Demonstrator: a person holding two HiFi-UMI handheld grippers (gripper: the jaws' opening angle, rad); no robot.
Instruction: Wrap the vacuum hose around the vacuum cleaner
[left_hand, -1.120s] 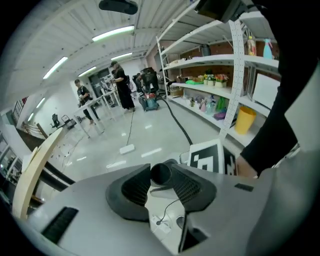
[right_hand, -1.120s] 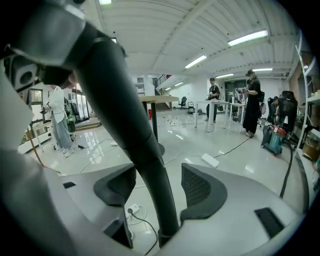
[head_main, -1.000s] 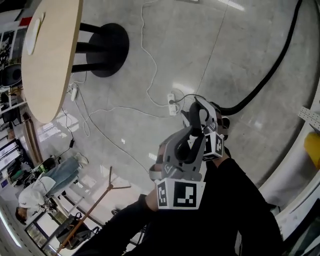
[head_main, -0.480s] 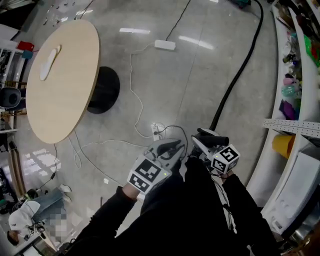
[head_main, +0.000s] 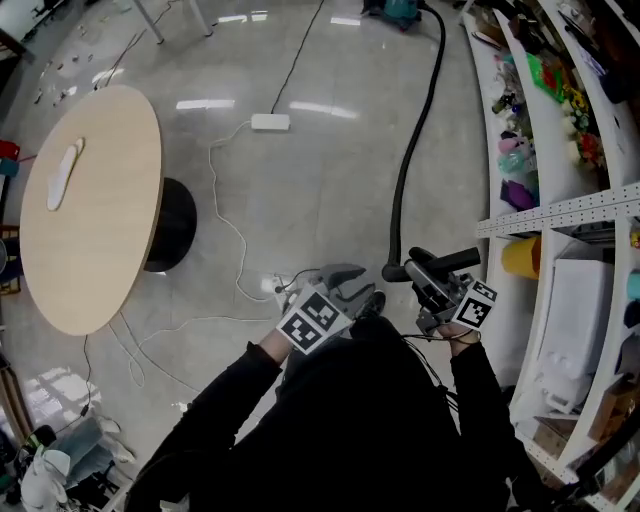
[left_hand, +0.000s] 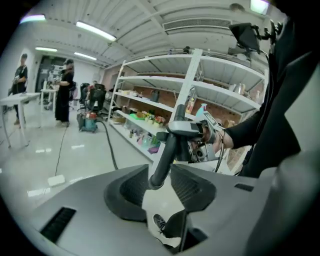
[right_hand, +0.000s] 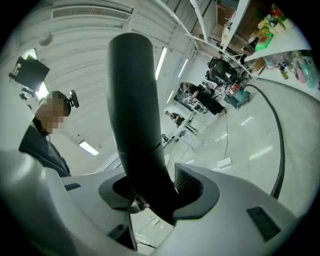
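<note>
**Hose end up off the floor, right jaws on it**

We see the black hose (head_main: 405, 170) running across the floor (head_main: 300, 180) from the teal vacuum cleaner (head_main: 398, 9) at the far end, just beside the shelves. It curves towards us, and its stiff end is lifted in front of the person's body.

The right gripper (head_main: 425, 268) has that end. In the right gripper view the thick dark tube fills the gap, and the jaws pinch it from both sides, having just eased a little wider.

The left gripper (head_main: 362, 286) sits just beside it, pointing at the tube's tip. Its jaws have just been opening and stand slightly apart. In the left gripper view the tip shows in that narrow gap, and we can't tell that it touches either pad.

Further out, white cables (head_main: 225, 225) trail from a power strip (head_main: 270, 122). A round pale desk (head_main: 90, 200) stands to the left, well apart from the hose. Cluttered shelves (head_main: 560, 210) line the right side, with a yellow tub (head_main: 520, 258) on a lower level.
</note>
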